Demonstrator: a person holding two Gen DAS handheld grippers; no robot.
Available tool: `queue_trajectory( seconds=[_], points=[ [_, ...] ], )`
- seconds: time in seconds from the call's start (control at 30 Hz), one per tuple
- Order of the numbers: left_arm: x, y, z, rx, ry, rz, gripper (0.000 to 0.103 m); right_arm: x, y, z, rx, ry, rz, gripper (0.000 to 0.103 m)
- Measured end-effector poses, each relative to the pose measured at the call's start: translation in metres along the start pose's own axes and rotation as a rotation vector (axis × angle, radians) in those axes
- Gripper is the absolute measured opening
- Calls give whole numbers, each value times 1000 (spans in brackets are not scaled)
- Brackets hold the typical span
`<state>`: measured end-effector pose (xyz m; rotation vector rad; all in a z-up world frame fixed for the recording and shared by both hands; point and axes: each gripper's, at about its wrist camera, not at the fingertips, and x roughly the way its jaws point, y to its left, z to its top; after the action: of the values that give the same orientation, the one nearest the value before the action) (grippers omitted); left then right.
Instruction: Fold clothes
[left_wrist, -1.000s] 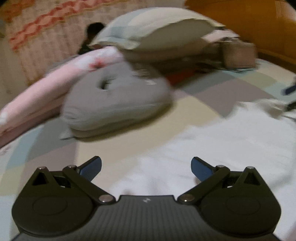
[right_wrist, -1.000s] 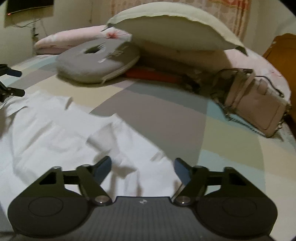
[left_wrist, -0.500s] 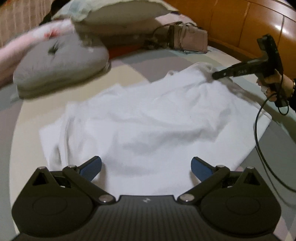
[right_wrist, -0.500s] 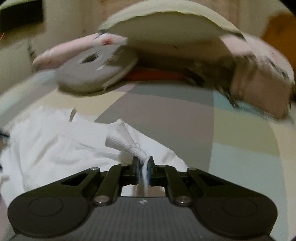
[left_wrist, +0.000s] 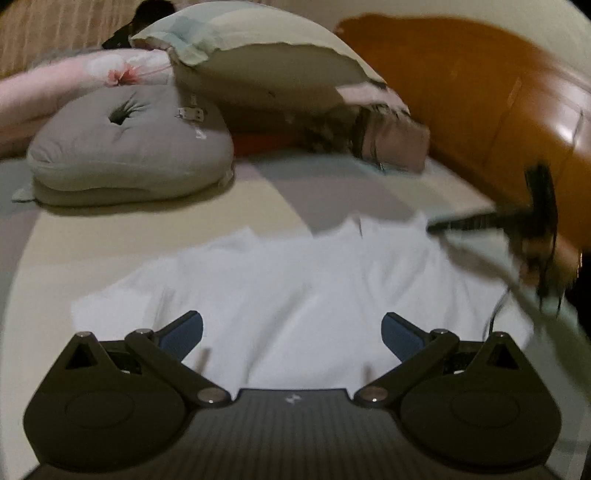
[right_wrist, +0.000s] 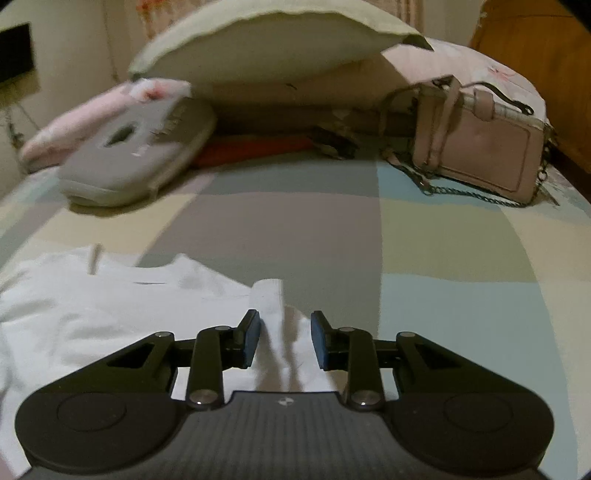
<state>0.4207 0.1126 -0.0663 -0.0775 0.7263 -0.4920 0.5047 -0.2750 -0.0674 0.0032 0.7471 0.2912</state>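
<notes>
The bed (right_wrist: 461, 295) is covered by a checked sheet; pillows (right_wrist: 280, 48) and a bag (right_wrist: 476, 155) are stacked at its head. The shirt (left_wrist: 303, 291) is spread flat near the foot edge. Half a second ago 1 fold of the shirt was clamped in the right gripper (right_wrist: 285, 339); its jaws are now opening, the fold lying loose between them. The left gripper (left_wrist: 291, 334) is held wide and empty above the shirt. A placed fold is indicated; the next fold is likely due.

Dim, warm indoor light, fisheye bending at the edges.
Motion blur smears everything beyond each claw; glare streaks the wooden headboard (left_wrist: 498, 110) far right.
</notes>
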Motion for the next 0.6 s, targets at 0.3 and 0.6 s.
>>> queue_trajectory(
  seconds=[0.3,0.6],
  points=[
    [54,59,10,-125,5,233,97,-34,24,-19,-63,-23,6,51],
    [3,27,19,-39,-58,138,97,-88,77,-66,-156,28,161,58]
  ],
)
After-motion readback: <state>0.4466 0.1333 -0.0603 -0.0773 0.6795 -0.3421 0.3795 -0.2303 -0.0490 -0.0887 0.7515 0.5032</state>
